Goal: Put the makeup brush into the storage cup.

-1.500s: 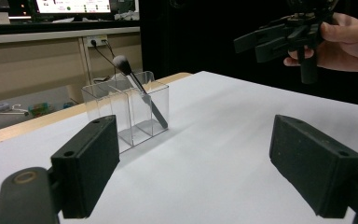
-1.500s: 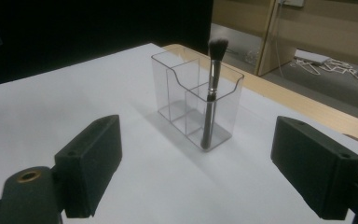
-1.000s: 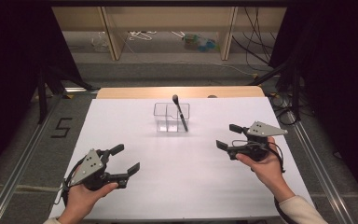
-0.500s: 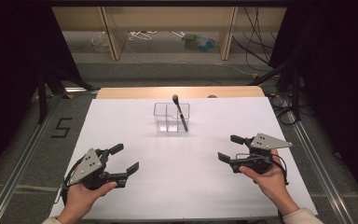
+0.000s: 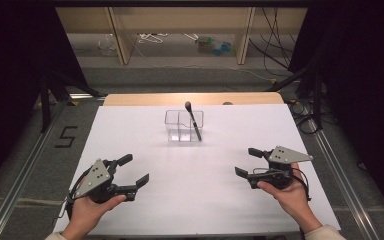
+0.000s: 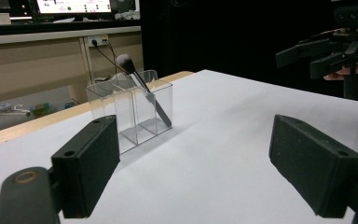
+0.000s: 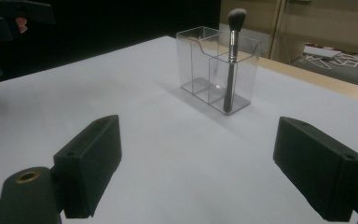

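A clear plastic organizer (image 5: 184, 126) with compartments stands at the middle back of the white table (image 5: 205, 200). A makeup brush (image 5: 193, 120) leans in its right compartment, dark head up; it is also seen as the brush (image 6: 142, 86) and the brush (image 7: 232, 60). My left gripper (image 5: 133, 170) is held open near the front left, nothing between its jaws. My right gripper (image 5: 249, 161) is open at the front right, also with nothing in it. Both point toward the organizer (image 6: 130, 112), well short of the organizer (image 7: 216, 70).
The white table ends in a wooden strip (image 5: 145, 98) at the back. Beyond it are shelving legs and cables (image 5: 150, 40) on the floor. Metal rails (image 5: 20, 175) run along both sides of the table. The other gripper (image 6: 331, 49) appears far right in the left gripper view.
My right gripper has drawn back toward the front edge of the table and slightly right. The left gripper has stayed where it was. The brush and organizer have not moved.
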A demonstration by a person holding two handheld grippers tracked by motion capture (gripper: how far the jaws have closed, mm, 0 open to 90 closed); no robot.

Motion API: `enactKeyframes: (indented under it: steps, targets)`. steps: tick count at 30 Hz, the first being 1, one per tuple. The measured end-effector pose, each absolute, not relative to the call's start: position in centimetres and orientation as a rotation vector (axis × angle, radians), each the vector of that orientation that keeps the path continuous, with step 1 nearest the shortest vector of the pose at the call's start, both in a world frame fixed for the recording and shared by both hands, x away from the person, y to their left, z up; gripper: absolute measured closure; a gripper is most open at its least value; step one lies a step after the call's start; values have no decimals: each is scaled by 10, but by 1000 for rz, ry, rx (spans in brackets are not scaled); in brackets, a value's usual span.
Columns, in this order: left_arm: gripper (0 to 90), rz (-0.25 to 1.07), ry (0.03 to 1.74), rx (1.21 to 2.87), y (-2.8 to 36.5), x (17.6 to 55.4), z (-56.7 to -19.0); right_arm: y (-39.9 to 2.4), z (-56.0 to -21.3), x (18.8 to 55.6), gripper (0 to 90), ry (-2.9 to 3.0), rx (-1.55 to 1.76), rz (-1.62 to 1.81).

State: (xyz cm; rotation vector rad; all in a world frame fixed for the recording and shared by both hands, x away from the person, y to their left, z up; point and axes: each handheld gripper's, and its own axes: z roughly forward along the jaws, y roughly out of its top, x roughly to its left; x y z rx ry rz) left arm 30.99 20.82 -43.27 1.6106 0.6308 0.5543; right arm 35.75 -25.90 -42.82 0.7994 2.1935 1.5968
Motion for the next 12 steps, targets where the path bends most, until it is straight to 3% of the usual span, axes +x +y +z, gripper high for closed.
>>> enactKeyframes:
  steps: [12]
  targets:
    - [159,552,631,1612,208,310,-433,-259,-428,357,162,2210,793,1557]
